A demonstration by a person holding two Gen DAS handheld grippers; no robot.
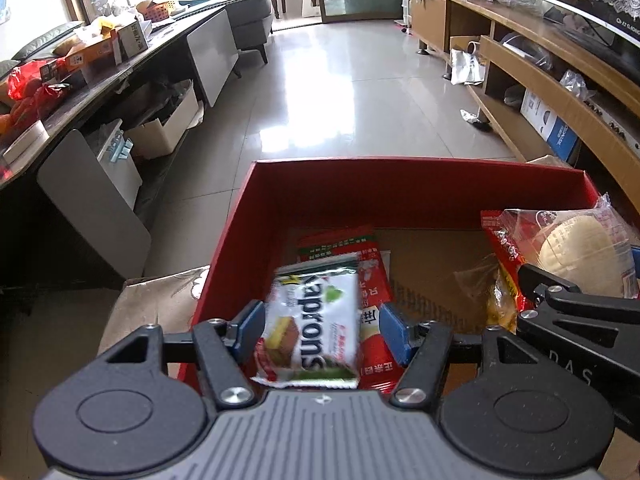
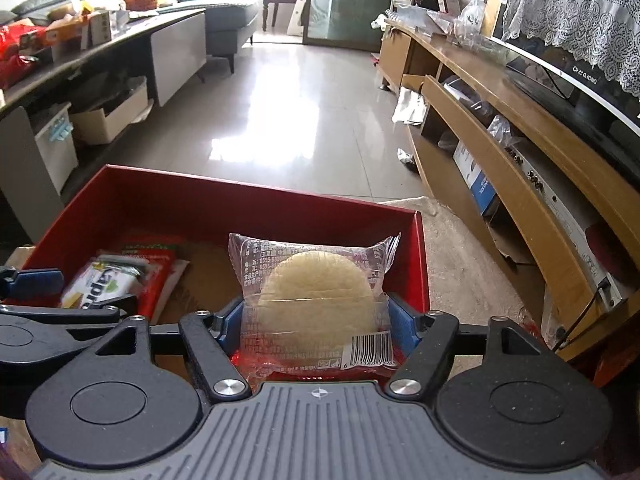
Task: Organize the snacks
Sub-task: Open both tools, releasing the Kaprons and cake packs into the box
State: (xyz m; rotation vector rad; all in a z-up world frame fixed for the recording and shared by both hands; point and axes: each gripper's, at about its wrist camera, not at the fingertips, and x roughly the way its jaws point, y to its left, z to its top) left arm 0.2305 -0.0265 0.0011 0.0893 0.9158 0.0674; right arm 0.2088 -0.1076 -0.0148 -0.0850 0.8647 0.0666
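Red box (image 1: pixel 400 196) ahead of both tongs | my left tongs (image 1: pixel 322 330) stand wide around the blurred green-white wafer pack (image 1: pixel 316 320), apparently loose, over the red packet (image 1: pixel 372 280) on the box floor | my right tongs (image 2: pixel 316 320) clamp the clear-wrapped round pastry (image 2: pixel 316 292) above the box's right side

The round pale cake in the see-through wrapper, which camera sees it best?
The right wrist view. There the round cake sits in the middle, held between the right gripper fingers over the red box, barcode showing. The left wrist view catches it only at the right edge, partly hidden.
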